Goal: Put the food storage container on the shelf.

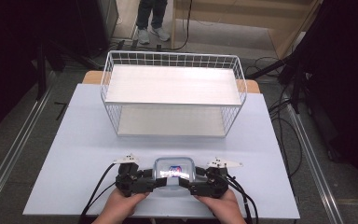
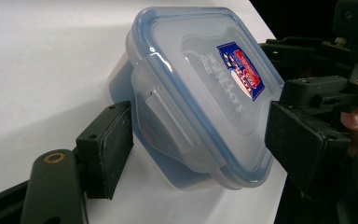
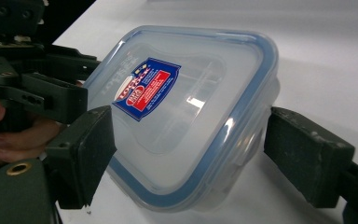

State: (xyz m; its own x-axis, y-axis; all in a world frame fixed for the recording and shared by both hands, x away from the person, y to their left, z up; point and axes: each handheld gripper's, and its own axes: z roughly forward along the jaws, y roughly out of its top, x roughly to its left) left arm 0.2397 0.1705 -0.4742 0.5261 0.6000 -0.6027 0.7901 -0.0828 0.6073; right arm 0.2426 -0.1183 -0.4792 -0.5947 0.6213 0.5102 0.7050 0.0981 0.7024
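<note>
We see the clear, blue-rimmed plastic lidded box [image 1: 174,173] between both grippers' parted fingers [image 2: 105,147], none visibly pressing it.

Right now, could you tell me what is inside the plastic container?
Through the clear lid of the container nothing shows inside; the red and blue label covers one patch.

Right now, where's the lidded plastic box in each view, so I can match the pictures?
High view: the box sits at the table's near edge, bottom centre, between the two tongs.
Left gripper view: it spans the centre, tilted, a latch flap facing the camera, between two black jaws.
Right gripper view: it spans the centre, again between two jaws.
Shared landmark: the blue-and-red label on the lid, seen in all three.
</note>
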